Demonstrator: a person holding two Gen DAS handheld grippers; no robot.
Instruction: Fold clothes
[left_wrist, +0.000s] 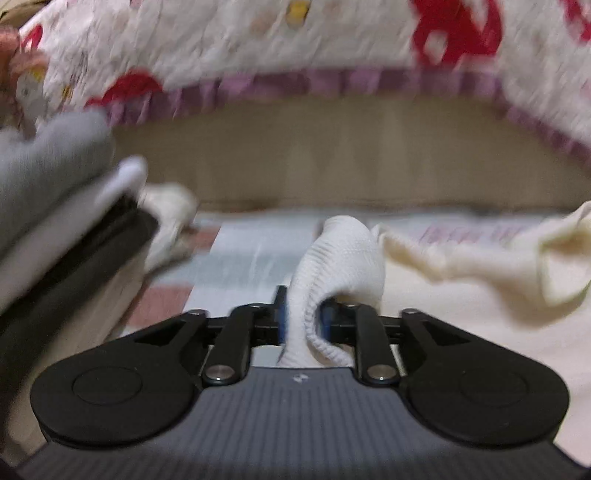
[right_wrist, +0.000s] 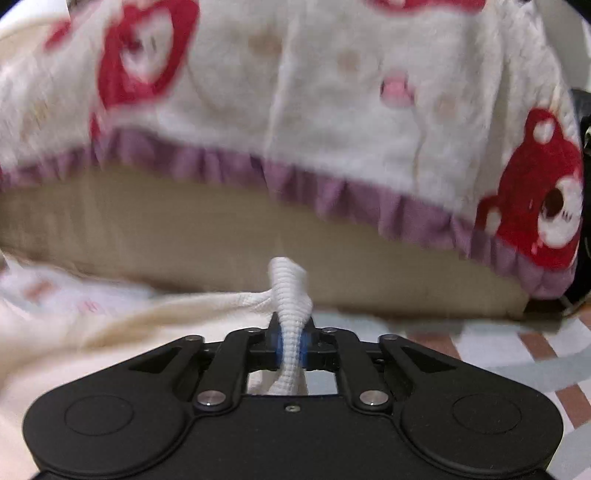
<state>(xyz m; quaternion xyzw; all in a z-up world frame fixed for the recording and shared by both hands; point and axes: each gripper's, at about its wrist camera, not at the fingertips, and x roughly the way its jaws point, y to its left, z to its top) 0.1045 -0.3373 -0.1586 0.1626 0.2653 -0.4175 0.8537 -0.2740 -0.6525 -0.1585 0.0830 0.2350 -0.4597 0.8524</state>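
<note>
A cream-white garment (left_wrist: 461, 280) with a ribbed white hem lies over the patterned floor mat (left_wrist: 236, 254). My left gripper (left_wrist: 301, 317) is shut on a bunch of the ribbed hem (left_wrist: 340, 251), which bulges up between the fingers. My right gripper (right_wrist: 292, 343) is shut on another bunch of the ribbed hem (right_wrist: 290, 288), and the garment (right_wrist: 92, 332) trails off to the left of it. The views are blurred by motion.
A bed with a tan base (left_wrist: 332, 158) and a white cover with red bears and purple frill (right_wrist: 332, 110) stands ahead. A grey and black object (left_wrist: 55, 206) fills the left of the left wrist view. Checkered mat (right_wrist: 517, 354) lies to the right.
</note>
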